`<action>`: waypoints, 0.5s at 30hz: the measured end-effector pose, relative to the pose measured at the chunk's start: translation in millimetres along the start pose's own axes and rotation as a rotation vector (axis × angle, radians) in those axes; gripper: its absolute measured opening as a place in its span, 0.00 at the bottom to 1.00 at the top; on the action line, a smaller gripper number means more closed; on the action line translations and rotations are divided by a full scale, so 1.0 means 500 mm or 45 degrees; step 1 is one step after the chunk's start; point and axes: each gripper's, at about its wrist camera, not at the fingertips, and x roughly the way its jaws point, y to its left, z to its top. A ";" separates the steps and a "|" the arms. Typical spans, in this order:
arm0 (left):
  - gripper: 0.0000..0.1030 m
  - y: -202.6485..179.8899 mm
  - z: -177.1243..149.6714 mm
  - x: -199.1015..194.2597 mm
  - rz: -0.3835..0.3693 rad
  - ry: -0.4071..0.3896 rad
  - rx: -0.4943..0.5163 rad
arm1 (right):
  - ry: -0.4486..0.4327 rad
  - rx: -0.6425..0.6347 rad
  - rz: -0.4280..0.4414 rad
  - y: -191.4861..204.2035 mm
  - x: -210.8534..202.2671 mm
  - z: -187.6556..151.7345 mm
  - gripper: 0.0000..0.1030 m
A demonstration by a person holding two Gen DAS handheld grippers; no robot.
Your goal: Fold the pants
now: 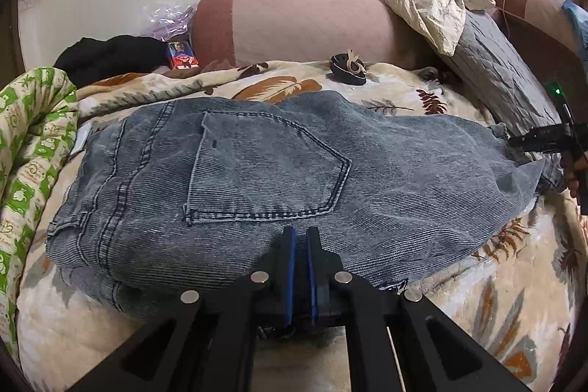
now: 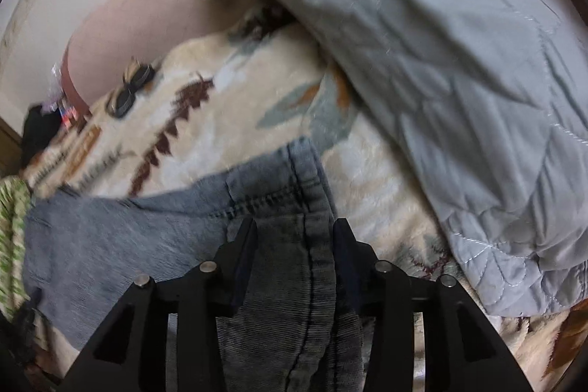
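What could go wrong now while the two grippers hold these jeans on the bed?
1. The right gripper has only a thick hem of the jeans between its spread fingers; the hem may slip out.
2. The left gripper pinches one edge; pulling may undo the fold.

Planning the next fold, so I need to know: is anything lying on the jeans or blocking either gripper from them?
Nothing visible. The jeans lie bare on the blanket. The left gripper is shut at their near edge; denim lies between the right gripper's jaws.
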 end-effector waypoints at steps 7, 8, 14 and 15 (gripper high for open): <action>0.07 0.000 -0.001 -0.004 0.001 -0.001 0.001 | -0.204 -0.050 -0.039 0.016 -0.073 0.008 0.12; 0.07 0.001 -0.002 -0.004 0.000 0.001 0.001 | -0.229 -0.052 -0.038 0.021 -0.081 0.011 0.12; 0.07 -0.008 -0.008 -0.003 0.013 0.012 0.037 | -0.342 -0.019 -0.073 0.023 -0.082 0.037 0.12; 0.07 -0.010 -0.009 -0.003 0.015 0.015 0.045 | -0.332 -0.022 -0.086 0.025 -0.068 0.043 0.12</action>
